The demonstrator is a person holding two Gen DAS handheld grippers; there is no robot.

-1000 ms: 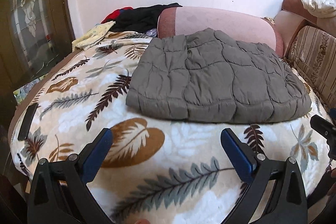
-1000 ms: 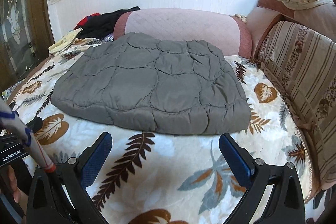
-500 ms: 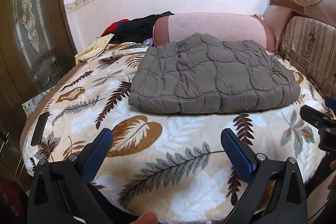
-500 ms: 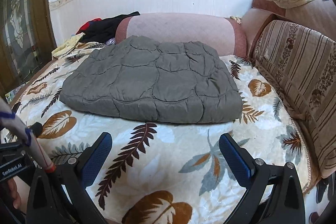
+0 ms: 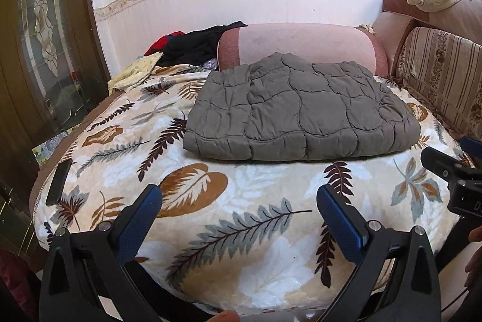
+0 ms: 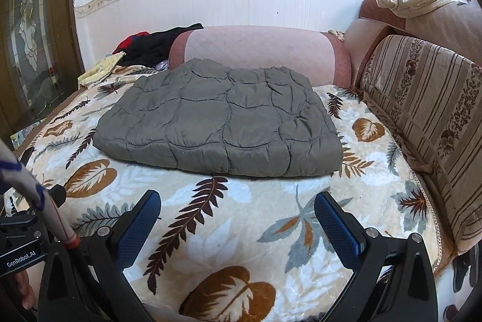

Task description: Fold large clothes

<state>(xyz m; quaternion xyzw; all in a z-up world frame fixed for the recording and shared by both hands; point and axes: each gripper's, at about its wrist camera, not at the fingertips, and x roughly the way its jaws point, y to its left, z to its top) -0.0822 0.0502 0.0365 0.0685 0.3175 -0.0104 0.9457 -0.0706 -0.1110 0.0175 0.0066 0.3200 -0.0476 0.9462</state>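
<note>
Left wrist view: a grey quilted jacket (image 5: 301, 114) lies folded into a thick flat rectangle on a leaf-patterned blanket (image 5: 241, 201) covering a bed, its far edge against a pink bolster (image 5: 301, 47). The left gripper (image 5: 238, 210) hangs over the bed's near edge, well short of the jacket, its blue fingers (image 5: 138, 219) spread wide and holding nothing. The jacket looks puffy, soft and light, with smooth fabric that may slip; a pinch at the thick near hem or a corner would likely hold best. Right wrist view: the same jacket (image 6: 223, 123) sits toward the bolster (image 6: 256, 50), left of a striped cushion (image 6: 421, 117). The right gripper (image 6: 235, 213) also stops well apart from the jacket's near hem, its fingers (image 6: 337, 228) wide apart and empty.
</note>
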